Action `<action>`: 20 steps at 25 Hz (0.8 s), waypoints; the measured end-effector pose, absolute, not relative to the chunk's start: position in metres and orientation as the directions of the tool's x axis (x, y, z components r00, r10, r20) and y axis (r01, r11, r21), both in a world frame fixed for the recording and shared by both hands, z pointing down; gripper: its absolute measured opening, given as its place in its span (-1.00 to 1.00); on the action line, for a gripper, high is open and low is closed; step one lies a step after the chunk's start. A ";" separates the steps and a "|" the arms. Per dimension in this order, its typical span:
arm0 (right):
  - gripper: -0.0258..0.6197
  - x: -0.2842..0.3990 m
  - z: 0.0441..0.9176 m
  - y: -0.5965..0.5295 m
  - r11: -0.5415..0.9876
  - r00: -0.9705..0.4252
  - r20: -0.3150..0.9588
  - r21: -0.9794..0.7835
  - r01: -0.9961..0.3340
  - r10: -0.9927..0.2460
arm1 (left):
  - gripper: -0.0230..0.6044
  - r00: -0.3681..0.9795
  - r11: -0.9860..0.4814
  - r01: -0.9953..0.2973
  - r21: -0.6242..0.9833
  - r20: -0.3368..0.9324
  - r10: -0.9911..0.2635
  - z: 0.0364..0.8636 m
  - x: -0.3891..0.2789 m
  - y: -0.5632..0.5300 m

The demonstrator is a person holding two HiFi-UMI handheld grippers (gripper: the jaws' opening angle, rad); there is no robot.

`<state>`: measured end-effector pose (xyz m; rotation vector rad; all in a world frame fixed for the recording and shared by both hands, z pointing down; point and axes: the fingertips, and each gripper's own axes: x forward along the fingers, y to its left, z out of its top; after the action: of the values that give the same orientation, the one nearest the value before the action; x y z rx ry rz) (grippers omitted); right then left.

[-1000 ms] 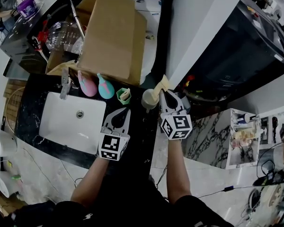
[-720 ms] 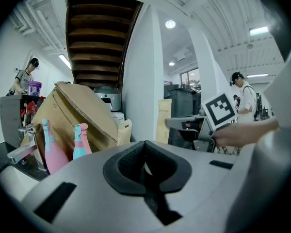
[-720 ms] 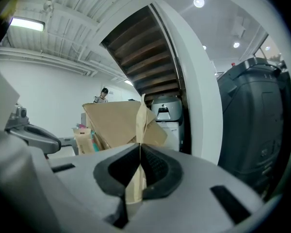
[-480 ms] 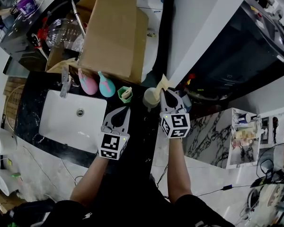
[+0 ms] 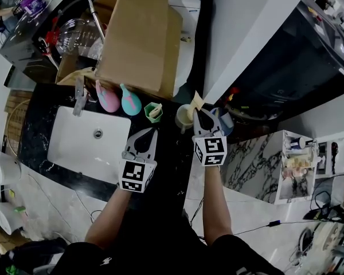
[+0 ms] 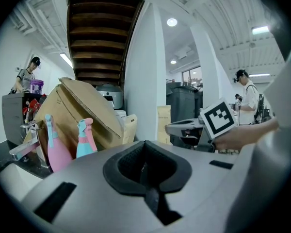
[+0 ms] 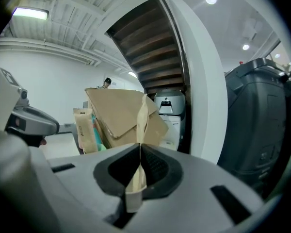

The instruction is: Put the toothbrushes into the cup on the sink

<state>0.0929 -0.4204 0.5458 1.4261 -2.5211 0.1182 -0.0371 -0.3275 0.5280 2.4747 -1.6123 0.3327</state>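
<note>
Where the sink sits: a white sink [image 5: 86, 145] is set in a black counter [image 5: 166, 159]; only the head view shows it, from above.
Cardboard box: a large, tan, tilted cardboard box [image 5: 139, 39] stands at the back of the counter and appears in all three views.
Spray bottles: a pink bottle [image 5: 107, 98] and a teal bottle [image 5: 129, 102] stand side by side before the box; the left gripper view shows them upright.
Arms: both forearms reach forward from the bottom of the head view, with the grippers pointing away and slightly downward.
Left gripper: the left gripper [image 5: 152, 132] is over the counter just right of the sink, jaws pressed together with nothing between them.
Right gripper: the right gripper [image 5: 198, 113] is clamped on the toothbrush.
Cup: a cream cup [image 5: 184, 118] stands on the counter at the right gripper's tip; only the head view shows it.
Toothbrush: the toothbrush [image 7: 141, 125], in a thin tan paper sleeve, stands upright between the pads, its top just beside the cup's rim.
</note>
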 end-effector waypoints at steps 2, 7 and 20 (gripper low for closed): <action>-0.90 0.091 0.550 -0.420 0.525 -0.497 0.256 0.050 -0.850 -0.829 | -0.92 0.386 -0.397 -0.918 0.023 0.286 -0.877 0.531 -0.039 -0.326; -0.90 0.086 0.554 -0.417 0.539 -0.511 0.262 0.047 -0.841 -0.819 | -0.92 0.377 -0.388 -0.922 0.020 0.283 -0.882 0.532 -0.042 -0.324; -0.90 0.066 0.562 -0.397 0.602 -0.567 0.274 0.058 -0.796 -0.776 | -0.92 0.343 -0.359 -0.933 -0.003 0.282 -0.896 0.522 -0.052 -0.299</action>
<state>0.0660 -0.3971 0.5620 1.2865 -2.5600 0.1047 -0.0523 -0.2989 0.5221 2.4409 -1.6777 0.3542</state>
